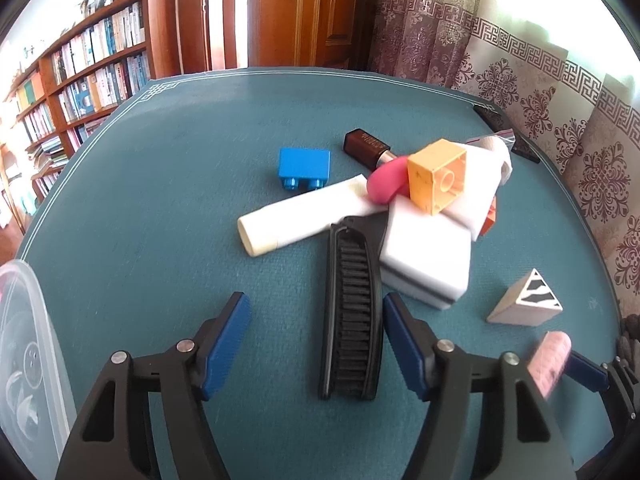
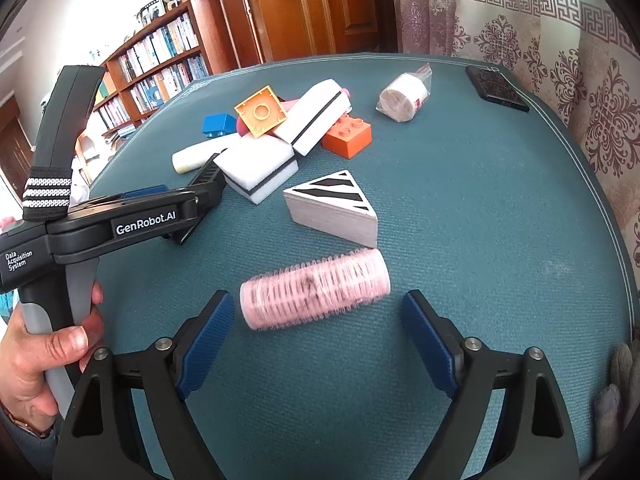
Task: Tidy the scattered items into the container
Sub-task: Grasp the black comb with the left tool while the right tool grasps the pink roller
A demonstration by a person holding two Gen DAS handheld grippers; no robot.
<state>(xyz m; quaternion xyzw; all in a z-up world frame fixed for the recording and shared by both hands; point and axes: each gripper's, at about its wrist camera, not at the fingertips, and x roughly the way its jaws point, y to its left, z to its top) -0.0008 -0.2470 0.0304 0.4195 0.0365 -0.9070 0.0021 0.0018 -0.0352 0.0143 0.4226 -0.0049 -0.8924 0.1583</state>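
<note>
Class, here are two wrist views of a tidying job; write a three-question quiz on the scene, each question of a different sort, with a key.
1. True or false: the right tool is shut on the pink hair roller.
2. Which item lies in front of the open left tool? A) black comb B) blue brick C) zebra-striped wedge
3. Fill in: the yellow brick rests on top of the pile with its hollow side facing ____.

Key: 1 false, the roller lies between open fingers; 2 A; 3 up.
</note>
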